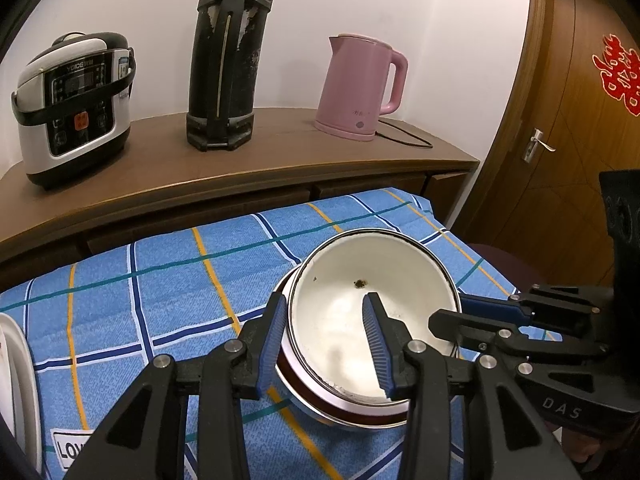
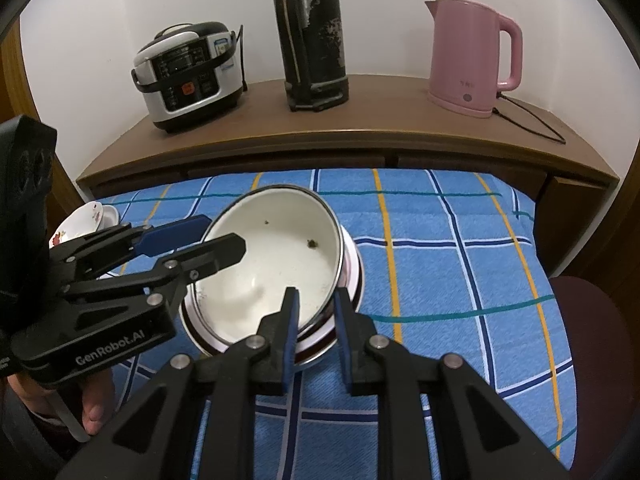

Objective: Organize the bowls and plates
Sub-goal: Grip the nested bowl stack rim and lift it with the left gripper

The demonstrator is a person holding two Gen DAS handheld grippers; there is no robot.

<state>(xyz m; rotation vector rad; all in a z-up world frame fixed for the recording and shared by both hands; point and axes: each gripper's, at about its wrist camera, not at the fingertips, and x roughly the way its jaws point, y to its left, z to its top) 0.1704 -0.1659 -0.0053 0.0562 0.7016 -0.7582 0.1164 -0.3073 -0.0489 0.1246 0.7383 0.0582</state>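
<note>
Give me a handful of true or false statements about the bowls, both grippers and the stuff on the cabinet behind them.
1. The white enamel bowl sits tilted in another bowl with a dark red band. True.
2. The left gripper straddles the white bowl's rim, one finger inside. True.
3. The right gripper hangs far off the bowls. False: it straddles the rim on the opposite side.
4. The kettle on the cabinet is green. False: it is pink.
5. The bowls rest on a blue checked cloth. True.
6. The rice cooker stands between the black thermos and the kettle. False: the thermos is in the middle.
</note>
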